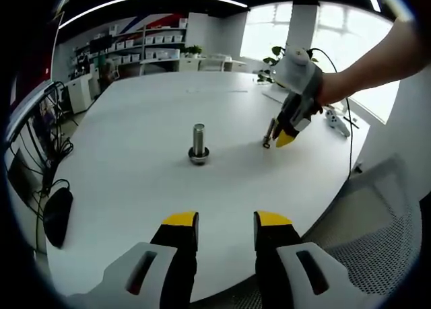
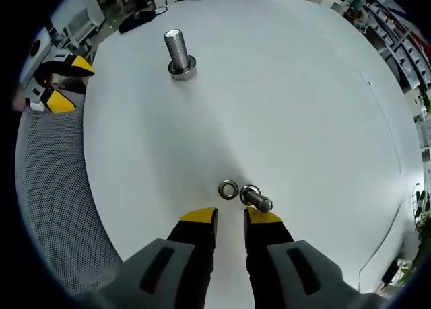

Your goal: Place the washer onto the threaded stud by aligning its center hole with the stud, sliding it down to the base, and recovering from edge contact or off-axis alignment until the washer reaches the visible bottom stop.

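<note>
Right gripper (image 1: 281, 138) reaches in from the far side of the white bench (image 1: 135, 208), forearm stretched out above it, yellow-tipped fingers (image 2: 199, 216) angled down at the surface. In the right gripper view those fingers stand slightly apart with nothing between them, tips just short of the washer (image 2: 228, 189). The washer lies flat on the bench, a small bright metal ring, hole facing up, touching or just beside a loose bolt (image 2: 255, 198) lying on its side. The threaded stud (image 1: 198, 141) stands upright well apart from them, long axis vertical, silver, seated in a round base. Left gripper (image 1: 226, 221) hovers at the near bench edge, fingers spread and empty, pointing toward the stud.
</note>
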Action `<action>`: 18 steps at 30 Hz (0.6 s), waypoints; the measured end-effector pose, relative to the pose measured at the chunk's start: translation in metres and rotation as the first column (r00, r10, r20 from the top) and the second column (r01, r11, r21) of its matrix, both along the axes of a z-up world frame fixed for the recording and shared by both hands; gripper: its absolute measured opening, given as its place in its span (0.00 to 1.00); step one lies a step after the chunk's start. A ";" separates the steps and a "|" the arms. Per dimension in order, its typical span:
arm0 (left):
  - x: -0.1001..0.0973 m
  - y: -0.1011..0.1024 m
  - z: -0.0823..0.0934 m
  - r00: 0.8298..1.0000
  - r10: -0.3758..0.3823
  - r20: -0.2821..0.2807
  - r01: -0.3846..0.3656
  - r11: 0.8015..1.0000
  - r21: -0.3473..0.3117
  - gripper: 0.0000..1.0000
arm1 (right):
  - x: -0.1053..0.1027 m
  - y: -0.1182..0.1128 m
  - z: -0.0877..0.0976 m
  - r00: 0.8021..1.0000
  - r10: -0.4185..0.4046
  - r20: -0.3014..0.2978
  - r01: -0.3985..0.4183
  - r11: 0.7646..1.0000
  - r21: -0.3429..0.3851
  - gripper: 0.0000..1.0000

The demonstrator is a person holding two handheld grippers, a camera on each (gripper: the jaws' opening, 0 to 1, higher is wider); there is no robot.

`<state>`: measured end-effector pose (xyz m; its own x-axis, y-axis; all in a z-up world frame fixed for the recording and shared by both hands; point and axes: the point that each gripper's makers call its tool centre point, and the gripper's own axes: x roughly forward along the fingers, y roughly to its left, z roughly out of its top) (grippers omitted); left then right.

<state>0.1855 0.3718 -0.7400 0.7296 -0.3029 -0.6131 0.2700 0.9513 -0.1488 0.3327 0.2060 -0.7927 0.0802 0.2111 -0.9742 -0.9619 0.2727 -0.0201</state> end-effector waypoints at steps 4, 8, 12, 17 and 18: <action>0.000 0.000 0.000 1.000 -0.002 0.000 0.002 1.000 0.000 0.31 | -0.003 0.007 -0.002 0.998 -0.054 -0.021 0.055 0.998 0.031 0.18; 0.000 0.000 0.000 1.000 -0.001 0.001 0.001 1.000 -0.002 0.31 | -0.003 0.009 -0.006 0.997 -0.076 -0.020 0.077 0.997 0.030 0.18; 0.000 0.000 0.001 1.000 -0.001 0.003 0.001 1.000 -0.003 0.31 | -0.006 0.010 -0.007 0.997 -0.078 -0.012 0.079 0.996 0.029 0.18; 0.000 0.000 0.001 1.000 -0.002 0.002 0.002 1.000 -0.001 0.31 | -0.003 0.011 -0.007 0.995 -0.105 0.002 0.105 0.994 0.036 0.18; 0.000 0.000 0.001 1.000 -0.002 0.003 0.002 1.000 -0.001 0.31 | -0.004 0.012 -0.007 0.994 -0.110 0.001 0.110 0.993 0.043 0.18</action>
<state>0.1853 0.3717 -0.7391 0.7306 -0.3048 -0.6111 0.2722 0.9507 -0.1488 0.3289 0.2185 -0.7998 0.1089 0.2425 -0.9640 -0.9259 0.3777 -0.0095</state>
